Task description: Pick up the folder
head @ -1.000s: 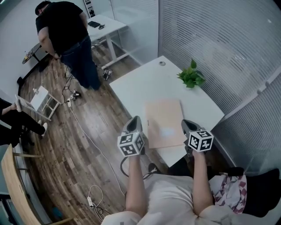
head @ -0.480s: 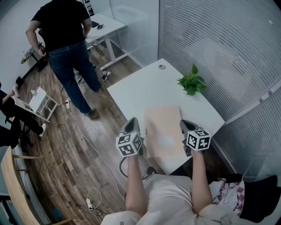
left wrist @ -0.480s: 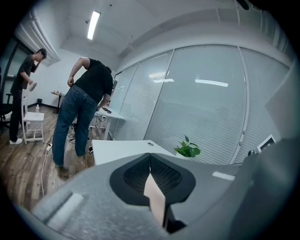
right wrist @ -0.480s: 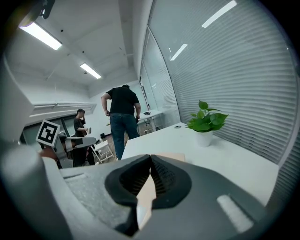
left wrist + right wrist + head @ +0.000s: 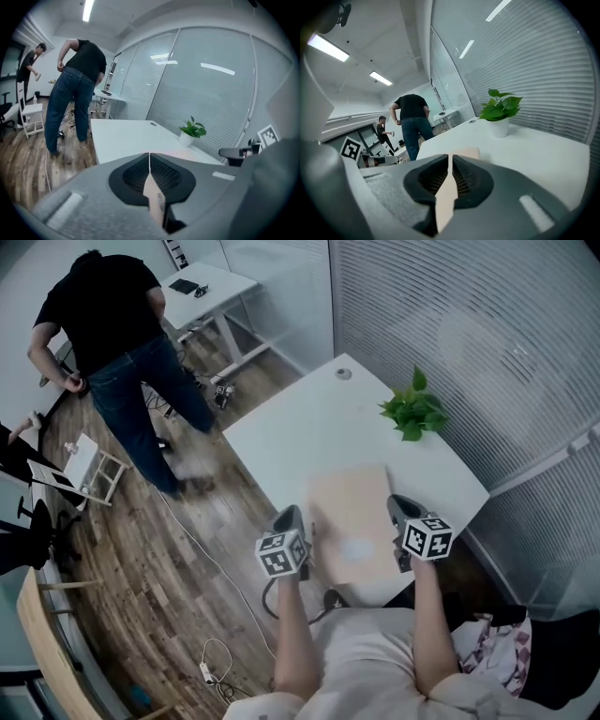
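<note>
At the near edge of the table (image 5: 319,423), the tan folder (image 5: 349,521) lies flat between the left gripper (image 5: 291,518) and the right gripper (image 5: 401,513), both with jaws pressed together and empty. The folder is probably light, thin and floppy, so pinch both side edges.

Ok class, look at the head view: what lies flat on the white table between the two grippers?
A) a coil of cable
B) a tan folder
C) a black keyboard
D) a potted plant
B: the tan folder lies flat on the white table, with the left gripper on its left side and the right gripper on its right. The potted plant stands farther back.
</note>
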The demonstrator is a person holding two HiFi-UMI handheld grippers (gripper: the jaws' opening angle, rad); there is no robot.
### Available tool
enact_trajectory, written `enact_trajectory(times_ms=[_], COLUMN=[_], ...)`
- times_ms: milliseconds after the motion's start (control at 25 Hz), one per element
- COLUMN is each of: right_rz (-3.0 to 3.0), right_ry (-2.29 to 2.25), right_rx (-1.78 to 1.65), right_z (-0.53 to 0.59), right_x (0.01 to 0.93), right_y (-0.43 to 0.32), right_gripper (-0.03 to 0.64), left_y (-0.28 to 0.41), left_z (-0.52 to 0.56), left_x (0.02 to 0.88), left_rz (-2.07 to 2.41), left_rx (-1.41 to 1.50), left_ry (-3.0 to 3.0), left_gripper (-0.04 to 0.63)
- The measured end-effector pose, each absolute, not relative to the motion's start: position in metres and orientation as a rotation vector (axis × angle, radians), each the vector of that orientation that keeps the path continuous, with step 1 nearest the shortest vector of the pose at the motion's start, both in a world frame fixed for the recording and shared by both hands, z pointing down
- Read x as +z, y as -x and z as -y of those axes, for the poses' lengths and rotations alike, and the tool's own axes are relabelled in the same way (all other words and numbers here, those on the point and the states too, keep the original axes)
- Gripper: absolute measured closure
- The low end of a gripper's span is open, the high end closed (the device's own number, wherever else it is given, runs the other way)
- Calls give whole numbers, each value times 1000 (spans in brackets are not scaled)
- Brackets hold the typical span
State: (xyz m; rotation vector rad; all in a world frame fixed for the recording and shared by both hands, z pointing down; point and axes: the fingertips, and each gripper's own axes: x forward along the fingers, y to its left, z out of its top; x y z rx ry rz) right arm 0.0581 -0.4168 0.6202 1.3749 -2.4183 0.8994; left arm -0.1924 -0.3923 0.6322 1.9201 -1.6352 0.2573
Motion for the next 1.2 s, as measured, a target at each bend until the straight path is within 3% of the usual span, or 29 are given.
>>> enact_trajectory(times_ms=[200, 240, 280, 440, 680, 880, 1200], right_rz=[2394, 2388, 2382, 2344, 2294, 2208, 2195], right_ry=[-1323, -1312, -1297, -1252, -1172, -1158, -1090], right_rx=[974, 985, 996, 1036, 1108, 1199, 1314], right_z=[431, 434, 436, 440, 439, 430, 423], right_x=[640, 643, 647, 668, 694, 722, 740], right_y=[-56, -55, -55, -55, -50, -51, -46], right_gripper=[539, 522, 497, 434, 260, 176, 170], left_y=[189, 187, 185, 169, 140, 123, 114], left_z=[402, 405, 409, 414, 417, 415, 406], left_x=[662, 664, 667, 689, 711, 727, 736], left_rz=[1550, 1522, 1496, 1377, 1219, 1154, 1119], left_rx=[289, 262, 241, 263, 269, 316, 314], left_ry=[-1890, -1886, -1880, -1859, -1843, -1821, -1781], left_gripper=[570, 491, 454, 368, 242, 209, 183])
